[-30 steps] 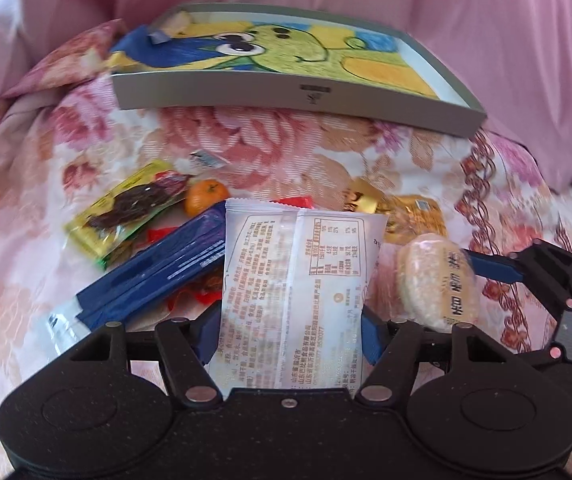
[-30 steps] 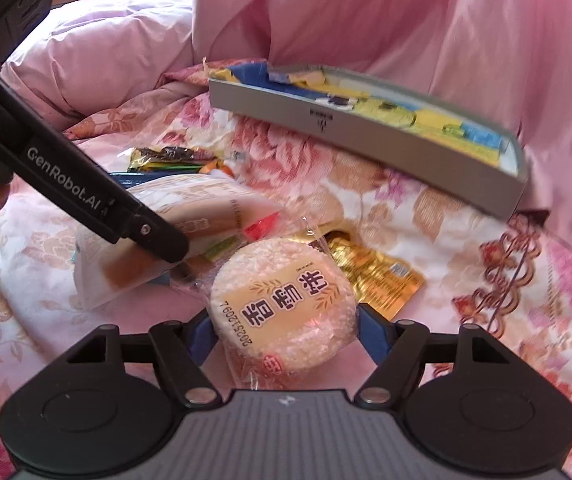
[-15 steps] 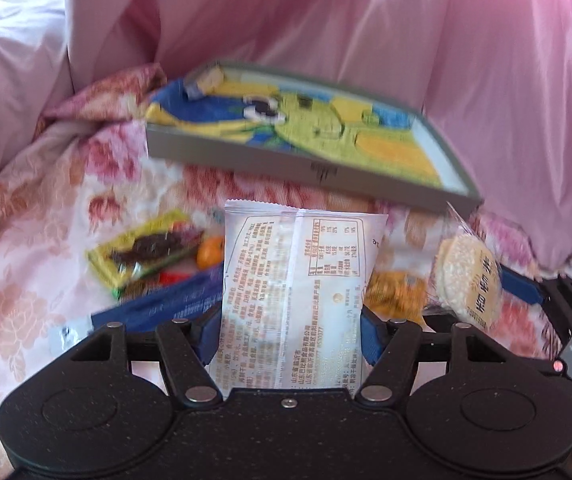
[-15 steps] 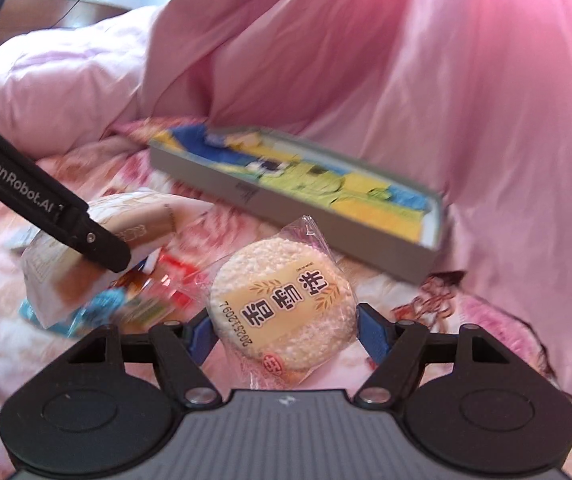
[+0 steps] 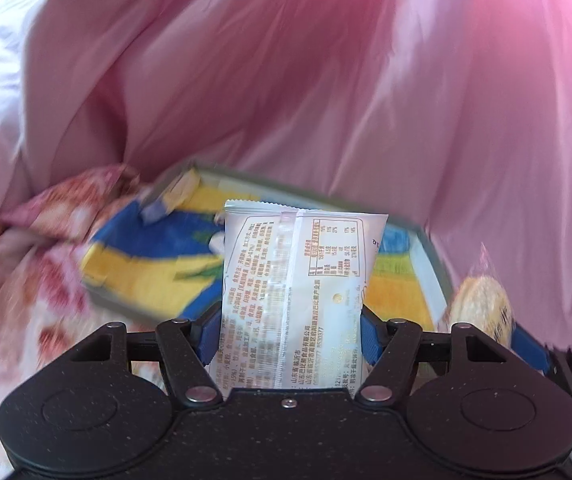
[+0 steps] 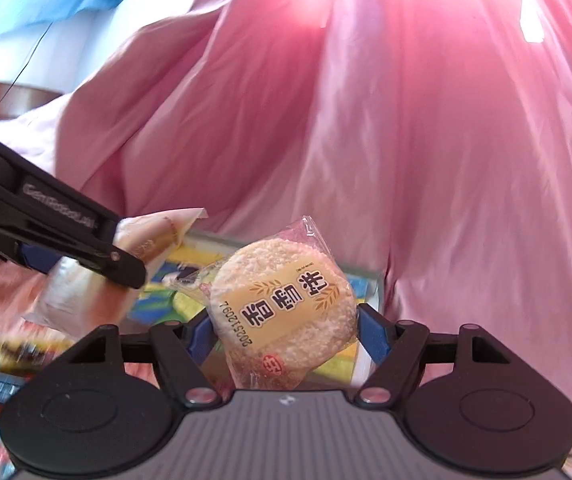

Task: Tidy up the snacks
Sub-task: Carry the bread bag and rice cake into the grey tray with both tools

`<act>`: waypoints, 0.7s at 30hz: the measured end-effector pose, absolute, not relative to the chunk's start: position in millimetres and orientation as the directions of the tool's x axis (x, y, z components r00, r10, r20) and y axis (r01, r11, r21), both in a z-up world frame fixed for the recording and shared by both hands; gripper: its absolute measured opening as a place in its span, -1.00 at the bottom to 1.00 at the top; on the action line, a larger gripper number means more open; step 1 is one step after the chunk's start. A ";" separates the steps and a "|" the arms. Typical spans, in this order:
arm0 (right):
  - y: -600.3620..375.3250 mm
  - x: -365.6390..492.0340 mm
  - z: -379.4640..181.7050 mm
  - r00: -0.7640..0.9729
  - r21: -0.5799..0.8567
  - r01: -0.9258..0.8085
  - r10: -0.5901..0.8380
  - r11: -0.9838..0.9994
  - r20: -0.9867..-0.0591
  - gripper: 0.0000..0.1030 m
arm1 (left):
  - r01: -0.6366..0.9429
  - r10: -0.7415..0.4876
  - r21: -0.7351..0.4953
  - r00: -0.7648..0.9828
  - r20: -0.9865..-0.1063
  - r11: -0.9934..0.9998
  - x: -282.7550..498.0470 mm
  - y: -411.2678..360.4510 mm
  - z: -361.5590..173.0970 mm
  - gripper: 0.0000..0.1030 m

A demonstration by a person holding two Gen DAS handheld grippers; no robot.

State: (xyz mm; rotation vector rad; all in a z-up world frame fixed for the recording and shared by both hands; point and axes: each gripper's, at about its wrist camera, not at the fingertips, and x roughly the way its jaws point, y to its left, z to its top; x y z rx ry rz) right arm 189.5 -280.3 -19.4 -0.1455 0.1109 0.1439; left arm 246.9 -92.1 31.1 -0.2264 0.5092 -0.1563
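Observation:
My left gripper [image 5: 291, 336] is shut on a white snack packet [image 5: 298, 292] with printed text, held upright in front of the grey tray [image 5: 434, 256] with a blue, yellow and green picture inside. My right gripper [image 6: 286, 334] is shut on a round rice cracker [image 6: 286, 308] in clear wrap with a yellow label. The cracker [image 5: 482, 308] also shows at the right of the left wrist view. In the right wrist view the left gripper [image 6: 126, 268] comes in from the left with the white packet [image 6: 154, 236], above the tray [image 6: 362, 280]. Both packets hang in the air.
A flowered bedspread [image 5: 26, 292] lies under the tray. Big pink bedding [image 5: 326, 80] rises behind it. Loose snack packets [image 6: 18, 352] lie blurred at the lower left of the right wrist view. A small yellow wrapped item [image 5: 178, 196] sits in the tray's far left corner.
Both grippers have risen off the bedspread with their packets and moved toward the tray. The pile of loose snacks has dropped out of the left wrist view.

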 end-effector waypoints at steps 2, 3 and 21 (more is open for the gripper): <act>-284.7 202.9 -17.2 0.984 -0.123 -0.148 0.133 0.981 -0.118 0.47 | 0.080 -0.192 -0.253 0.867 -0.460 0.964 266.0 -97.8 32.8 0.30; -286.9 209.4 -17.3 0.984 -0.119 -0.147 0.133 0.982 -0.123 0.47 | 0.073 -0.187 -0.254 0.866 -0.463 0.964 274.9 -100.3 32.6 0.30; -298.1 263.5 -40.4 0.947 -0.074 -0.164 0.136 0.984 -0.289 0.50 | 0.001 -0.099 -0.166 0.806 -0.583 0.986 343.1 -122.0 -5.2 0.32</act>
